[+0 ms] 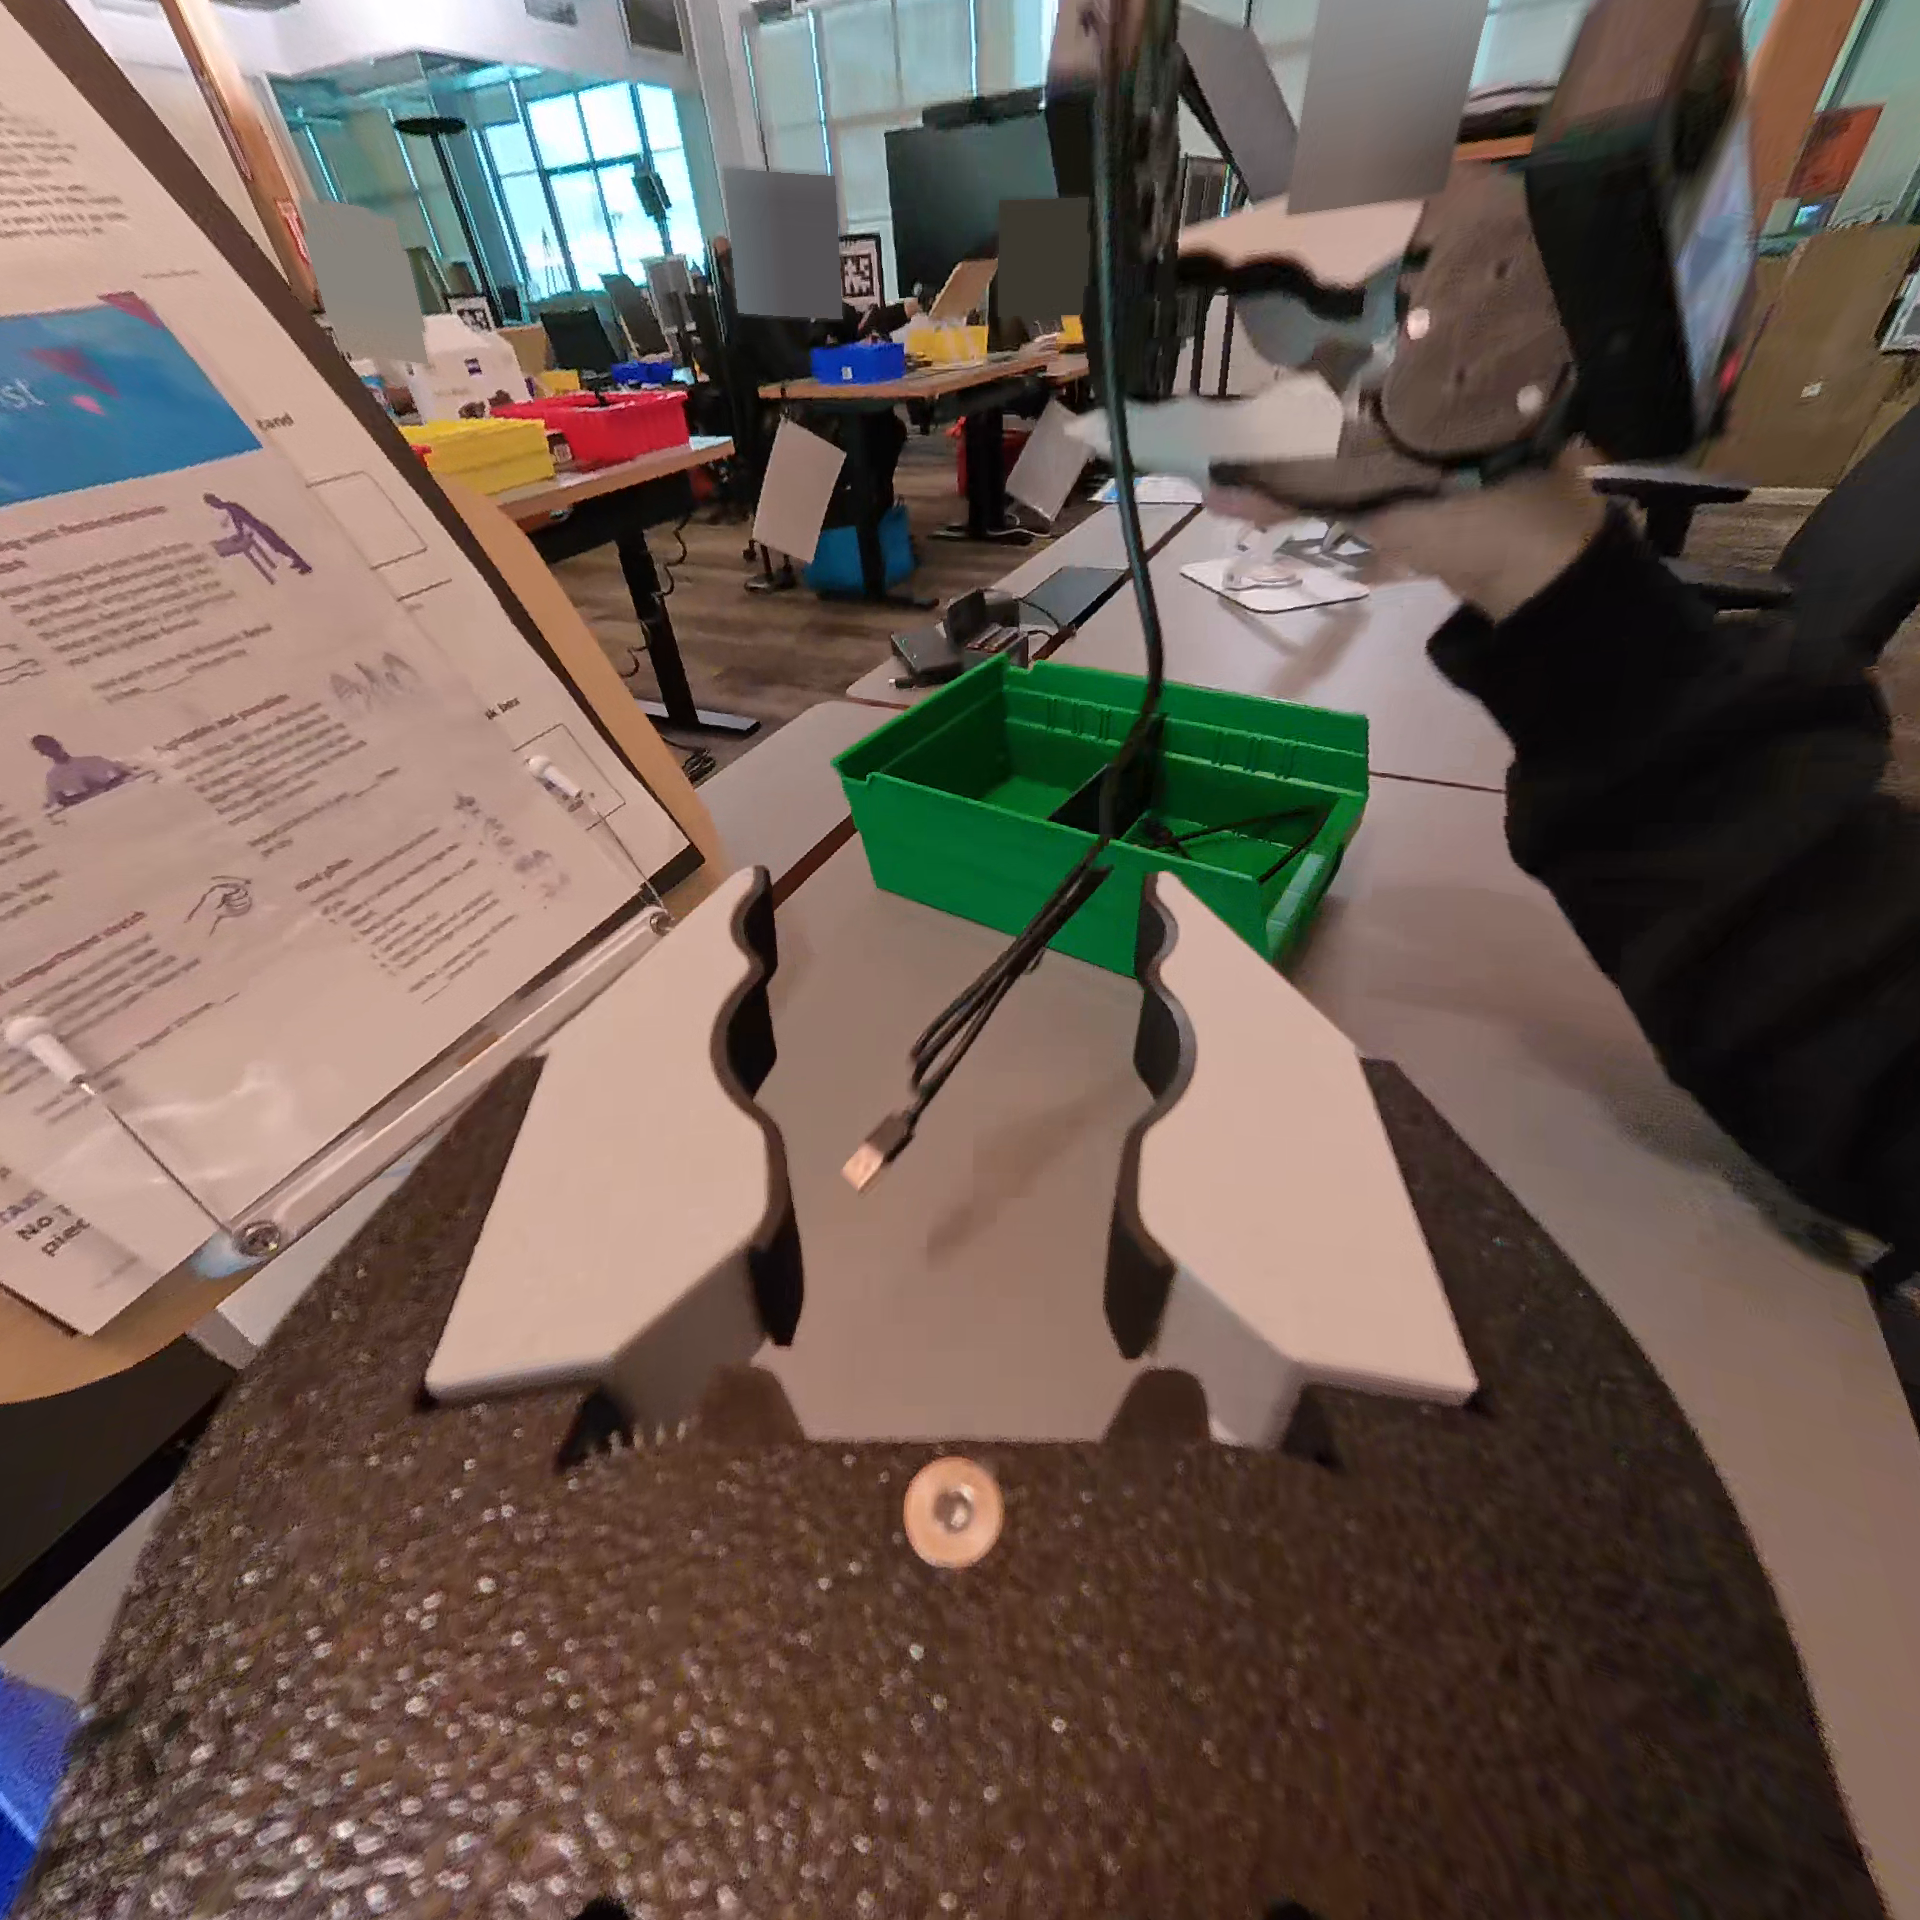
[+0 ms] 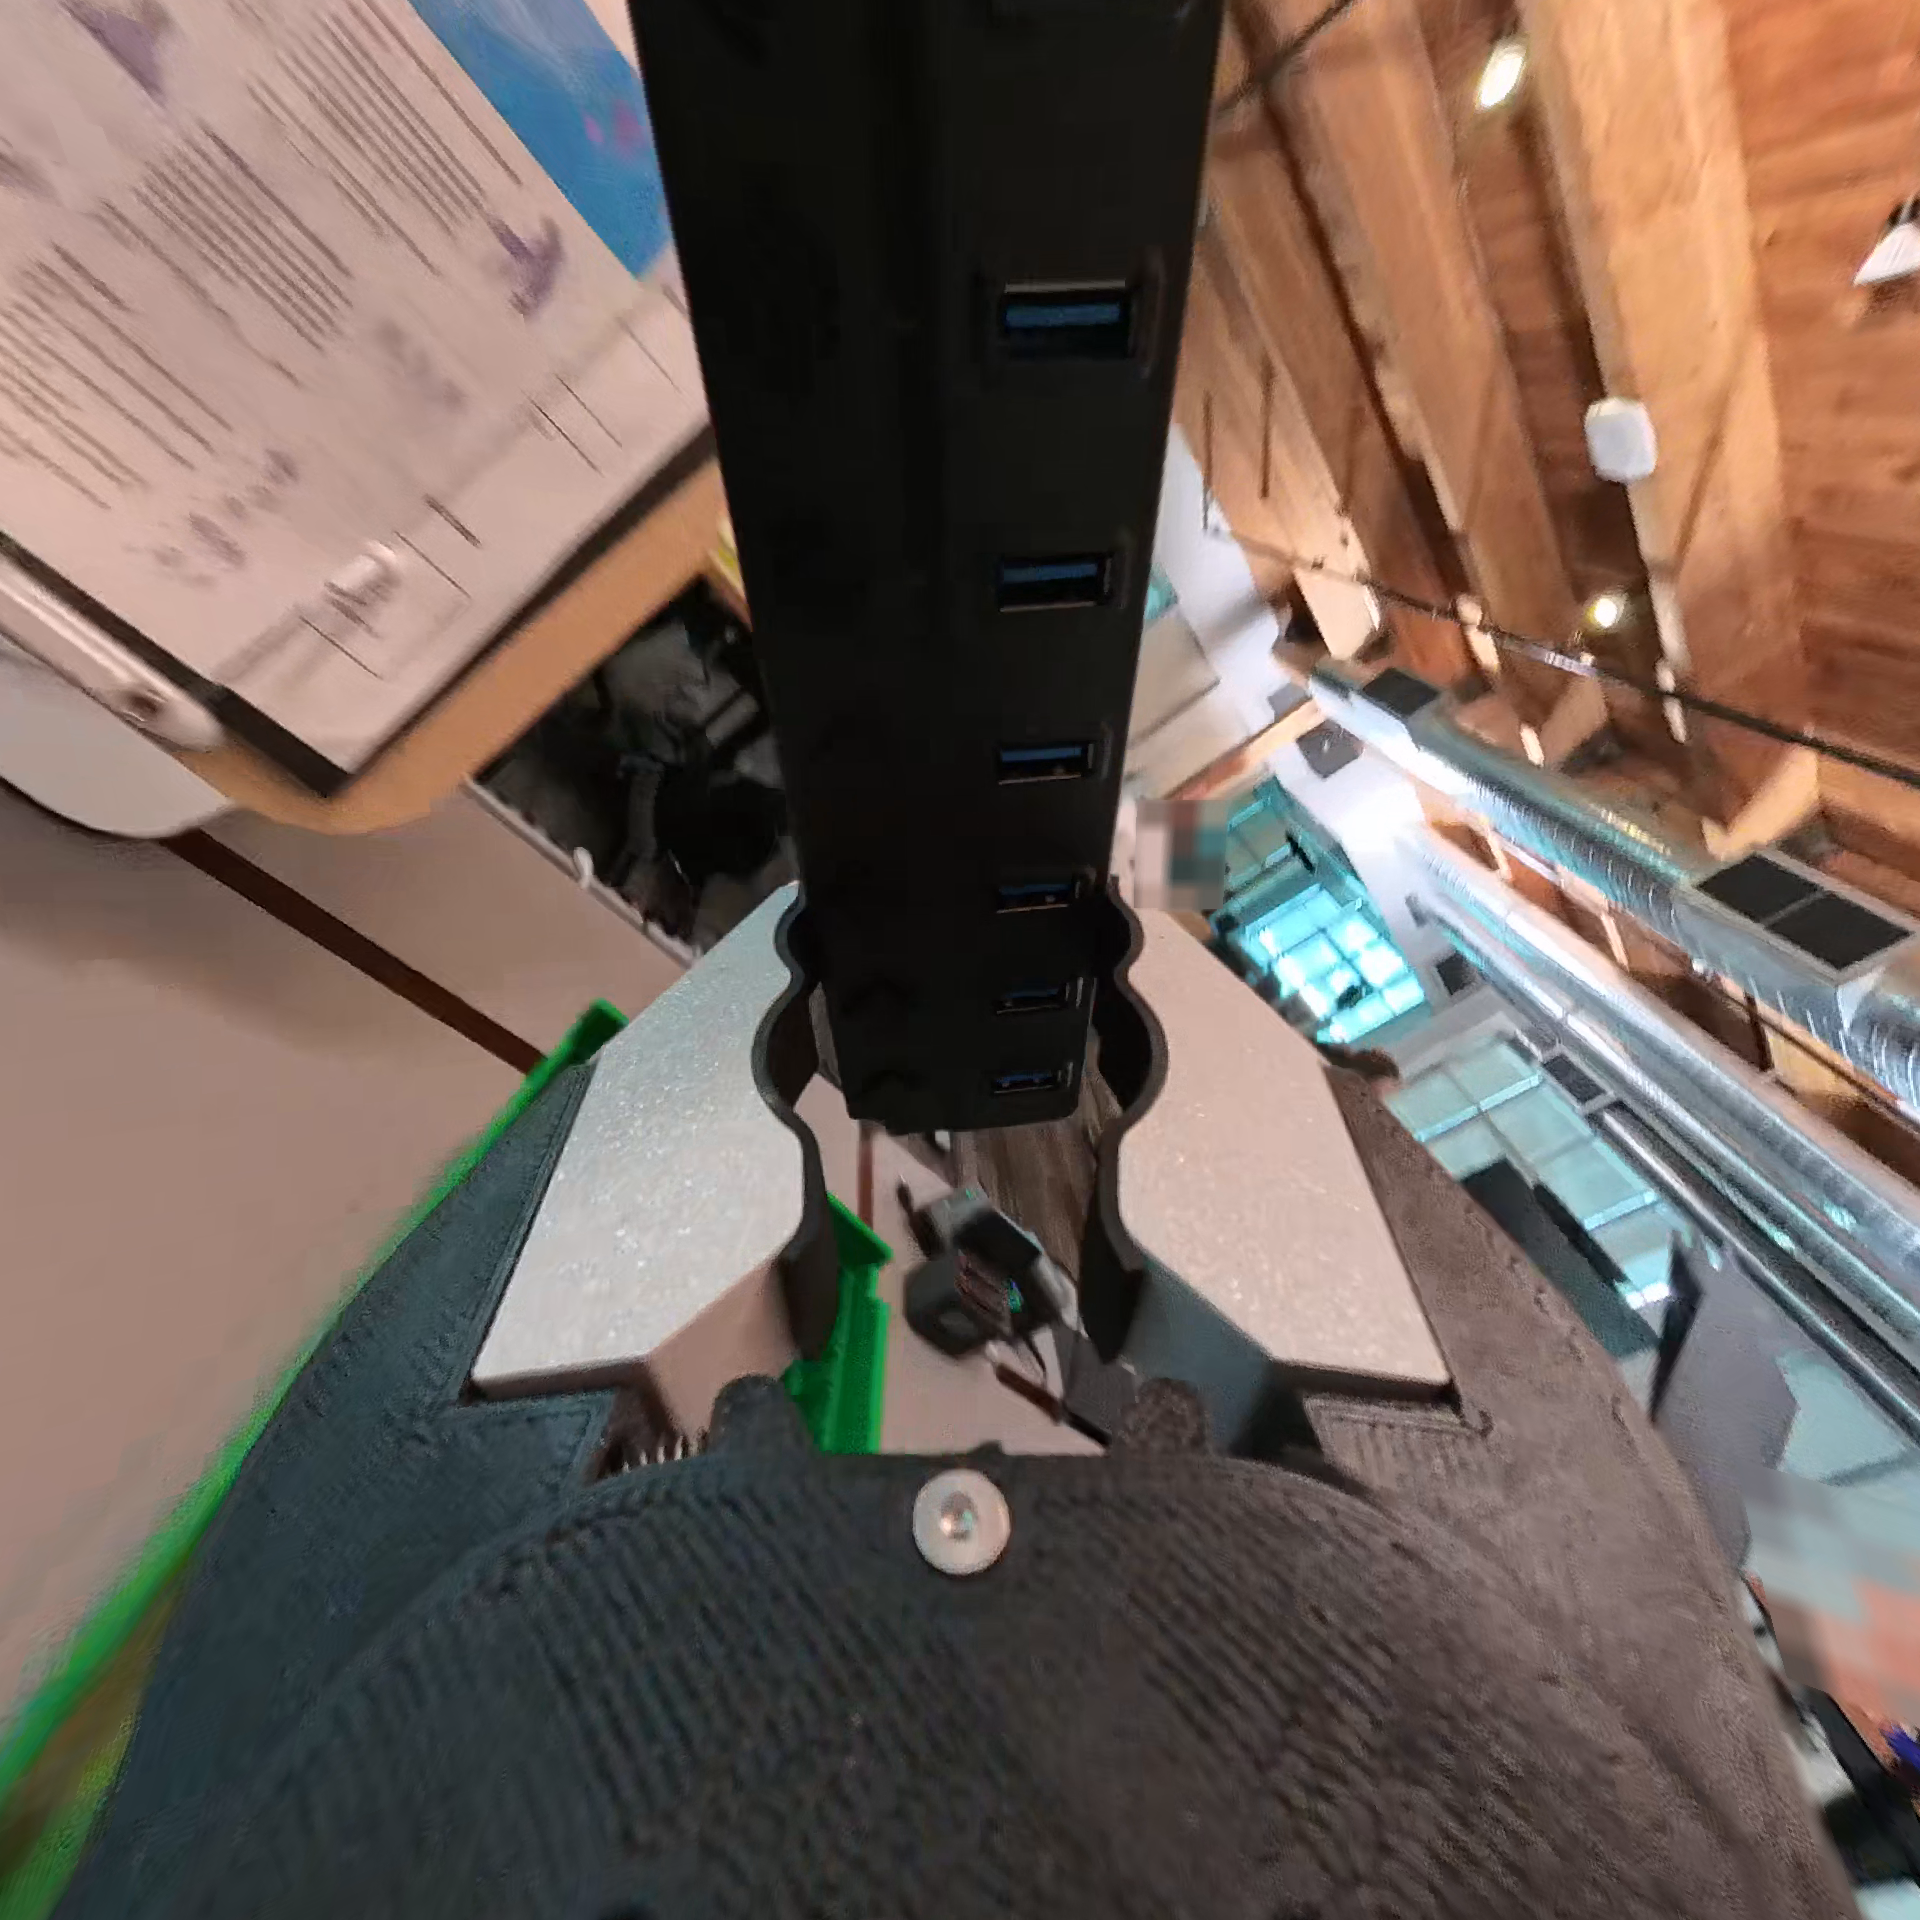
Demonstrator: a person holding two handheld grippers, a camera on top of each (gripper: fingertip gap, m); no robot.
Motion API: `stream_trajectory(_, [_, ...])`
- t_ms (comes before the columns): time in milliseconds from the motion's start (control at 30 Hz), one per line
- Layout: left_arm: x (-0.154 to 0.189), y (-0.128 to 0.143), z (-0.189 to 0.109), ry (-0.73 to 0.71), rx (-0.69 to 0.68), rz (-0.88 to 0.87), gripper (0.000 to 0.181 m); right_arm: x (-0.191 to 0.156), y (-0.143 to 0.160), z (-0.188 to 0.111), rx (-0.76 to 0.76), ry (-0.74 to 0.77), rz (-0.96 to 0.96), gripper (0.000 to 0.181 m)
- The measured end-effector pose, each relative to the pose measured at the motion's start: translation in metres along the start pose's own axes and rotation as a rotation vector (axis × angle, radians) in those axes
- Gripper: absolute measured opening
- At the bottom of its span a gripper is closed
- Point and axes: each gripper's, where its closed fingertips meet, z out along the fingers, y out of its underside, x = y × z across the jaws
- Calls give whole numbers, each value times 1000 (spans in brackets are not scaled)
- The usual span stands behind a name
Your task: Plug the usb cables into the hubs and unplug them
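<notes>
**Overhead, the hub hangs in the right tongs while a plug dangles at the left**

High over the tabletop [image 1: 1434, 997], the right tongs [image 2: 951, 997] are clamped on a long black USB hub [image 2: 935, 499], gripping it near its lower end with a wavy pad pressed against each side. A row of blue-lined ports [image 2: 1055, 577] runs along the hub's face, all of them vacant in the right wrist view. In the left wrist view this gripper is blurred, raised at the upper right.

From the hub a black cable [image 1: 1138, 582] drops down into a green bin [image 1: 1049, 821] standing on the tabletop. A looped length of it comes forward out of the bin, ending in a silver USB plug [image 1: 871, 1162].

The left tongs [image 1: 956, 1049] are spread wide and hold nothing; the plug hangs between the two fingers, touching neither. A laminated instruction sheet [image 1: 239, 727] leans at the left.
</notes>
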Motion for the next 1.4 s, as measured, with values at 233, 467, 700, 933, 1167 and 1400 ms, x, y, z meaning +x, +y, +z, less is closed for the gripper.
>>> stream_trajectory(233, [1,-2,-1,35,23,-51,66,101,29,41,-187,89,-43,53])
stream_trajectory(467, [5,-2,-1,50,16,-42,67,148,79,71,-359,198,-230,53])
stream_trajectory(700, [5,5,2,57,-15,-46,66,67,158,98,-462,-73,-363,52])
stream_trajectory(933, [4,10,4,61,-36,-57,66,-54,220,76,-575,-649,-463,52])
stream_trajectory(1167, [5,14,6,65,-55,-44,66,-69,246,73,-691,-759,-454,52])
stream_trajectory(1400, [5,16,7,68,-64,-45,66,-81,270,65,-786,-791,-360,52])
